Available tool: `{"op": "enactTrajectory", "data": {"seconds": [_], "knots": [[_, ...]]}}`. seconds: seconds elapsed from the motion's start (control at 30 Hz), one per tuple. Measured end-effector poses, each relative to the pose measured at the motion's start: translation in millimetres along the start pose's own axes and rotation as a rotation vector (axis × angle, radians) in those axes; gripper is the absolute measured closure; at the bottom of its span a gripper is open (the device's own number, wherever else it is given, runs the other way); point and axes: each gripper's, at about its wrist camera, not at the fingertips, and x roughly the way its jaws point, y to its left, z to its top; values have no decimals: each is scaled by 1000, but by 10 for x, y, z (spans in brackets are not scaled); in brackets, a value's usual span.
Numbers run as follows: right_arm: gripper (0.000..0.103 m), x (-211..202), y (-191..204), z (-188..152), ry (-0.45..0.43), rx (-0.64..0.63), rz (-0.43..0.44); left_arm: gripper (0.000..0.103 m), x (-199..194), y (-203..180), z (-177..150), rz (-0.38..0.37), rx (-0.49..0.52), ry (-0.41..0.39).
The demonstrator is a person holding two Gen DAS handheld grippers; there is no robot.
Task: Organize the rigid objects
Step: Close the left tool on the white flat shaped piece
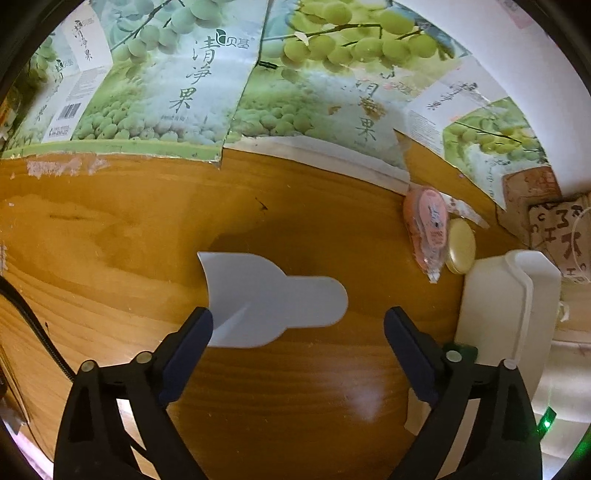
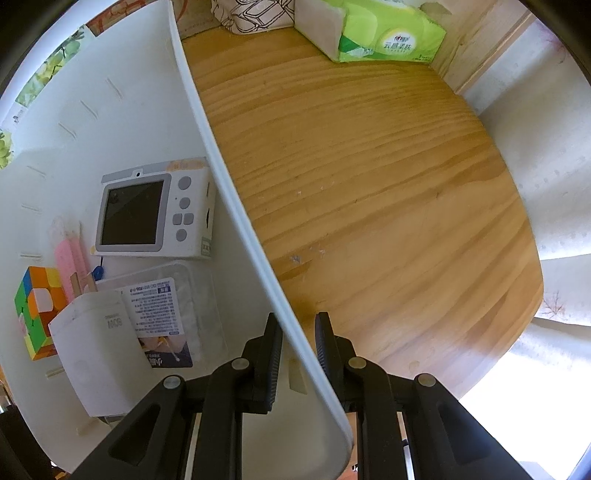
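A flat pale-grey plastic scraper [image 1: 258, 295] lies on the wooden tabletop [image 1: 122, 236]. My left gripper [image 1: 299, 317] hovers just over it, pointing down, jaws wide open. The left fingertip [image 1: 201, 325] overlaps the scraper's broad end and the right fingertip [image 1: 397, 325] stands clear of its rounded handle. My right gripper [image 2: 298, 317] is shut on the rim of a white plastic bin [image 2: 207, 155], one finger inside the wall and one outside. The bin holds a small white camera [image 2: 147, 214], a colour cube [image 2: 35, 310], a white box [image 2: 96, 354] and a clear labelled box [image 2: 173, 306].
A pink packaged correction tape [image 1: 428, 225] and a round yellow tin [image 1: 460, 245] lie right of the scraper, beside the white bin [image 1: 506, 306]. Grape-printed cardboard [image 1: 177, 81] lines the back. A green tissue pack [image 2: 380, 33] sits at the far end of the table.
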Motion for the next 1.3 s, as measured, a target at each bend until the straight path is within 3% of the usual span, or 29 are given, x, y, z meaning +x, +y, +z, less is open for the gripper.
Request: {"op": "enactTrajectory", "data": {"seconds": [0.33,0.57,1.0,1.17,1.3], "knots": [[85,4,-9,1,6,14,-5,7,230,13,59,100,15,61],[85,2,-4,10,10,18,-8,6,306,-30,95,143,37,57],[85,0,-2,16,9,14,-6,6,438,-235,145,183,40,49],[85,-3,-5,14,8,17,-5,14,374,-173,52,183,17,28],[84,-1,0,8,8,14,-7,15,362,-126,8,177,11,32]]}}
